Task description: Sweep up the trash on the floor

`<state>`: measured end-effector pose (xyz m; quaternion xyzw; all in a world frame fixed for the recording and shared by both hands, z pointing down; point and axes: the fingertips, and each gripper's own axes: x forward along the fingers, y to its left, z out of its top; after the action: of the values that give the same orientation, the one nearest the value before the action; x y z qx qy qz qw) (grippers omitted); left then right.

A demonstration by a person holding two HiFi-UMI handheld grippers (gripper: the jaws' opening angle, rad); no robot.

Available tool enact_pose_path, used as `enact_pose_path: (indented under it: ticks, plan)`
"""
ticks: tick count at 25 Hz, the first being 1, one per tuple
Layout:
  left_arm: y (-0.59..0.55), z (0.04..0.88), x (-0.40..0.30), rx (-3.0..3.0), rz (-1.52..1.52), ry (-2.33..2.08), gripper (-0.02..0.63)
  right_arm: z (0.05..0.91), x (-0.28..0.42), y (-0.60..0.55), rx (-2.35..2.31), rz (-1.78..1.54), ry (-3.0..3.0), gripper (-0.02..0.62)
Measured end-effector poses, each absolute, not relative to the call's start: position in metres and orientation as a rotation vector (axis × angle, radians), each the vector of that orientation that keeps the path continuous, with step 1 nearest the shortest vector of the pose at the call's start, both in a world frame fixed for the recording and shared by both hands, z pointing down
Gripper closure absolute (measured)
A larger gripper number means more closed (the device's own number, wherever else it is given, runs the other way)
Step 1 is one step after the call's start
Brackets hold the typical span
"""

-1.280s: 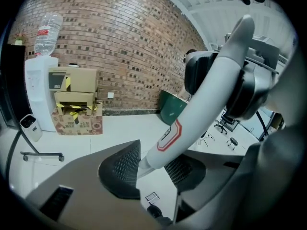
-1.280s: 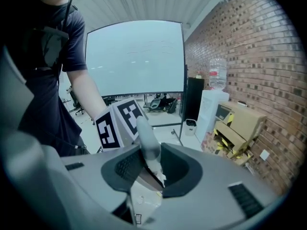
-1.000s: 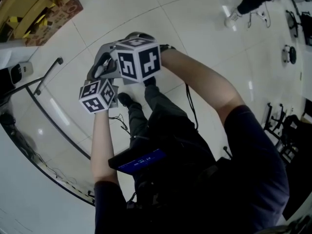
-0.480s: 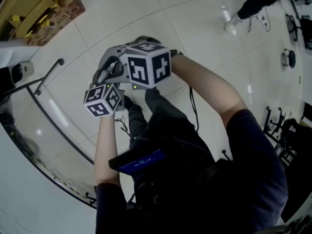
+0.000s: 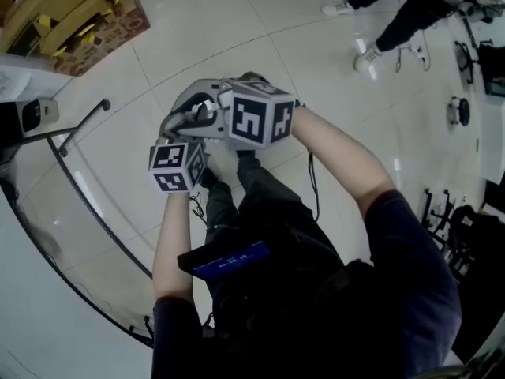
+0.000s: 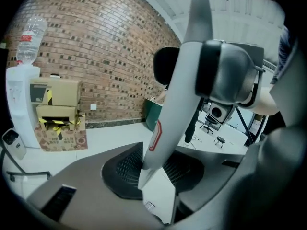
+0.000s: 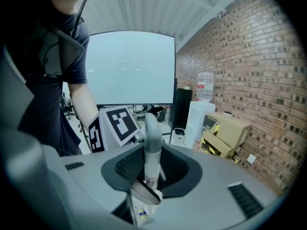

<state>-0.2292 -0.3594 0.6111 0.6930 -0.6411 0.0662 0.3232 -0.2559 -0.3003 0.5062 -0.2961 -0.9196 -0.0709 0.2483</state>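
My left gripper (image 6: pixel 149 170) has a long white handle (image 6: pixel 175 90) with a red-edged label between its jaws. The jaws have just been closing and the pads press on the shaft. That handle rises past the grey body of the other gripper (image 6: pixel 225 71). Between the jaws of my right gripper (image 7: pixel 149 178) stands a white handle with a grey cap (image 7: pixel 152 140), gripped. In the head view both marker cubes, the left (image 5: pixel 175 166) and the right (image 5: pixel 260 115), are held close together in front of the person's chest. No trash shows on the floor in any view.
Cardboard boxes (image 5: pixel 79 14) stand by the brick wall (image 6: pixel 110 47), next to a water dispenser (image 6: pixel 21 104). A black rail with a glass panel (image 5: pixel 79 125) curves along the left. A dark green bin (image 6: pixel 153 114) stands further on. Another person's legs (image 5: pixel 387 14) and office chairs (image 5: pixel 458 212) are at the right.
Both grippers have risen together and shifted slightly right in the head view. The two cubes stay close to each other.
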Motion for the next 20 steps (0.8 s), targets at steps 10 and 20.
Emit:
enact_pose_path:
  ticks: [10,20]
  plan:
    - [-0.351,0.529,-0.242,2.172,0.216,-1.662,0.515,0.429,-0.273,-0.292,-0.534,-0.373,-2.667,0.466]
    - [-0.34,0.457,-0.252,2.427,0.311,-1.648,0.495,0.354,-0.272,-0.292,-0.307,-0.408,-2.784,0.466]
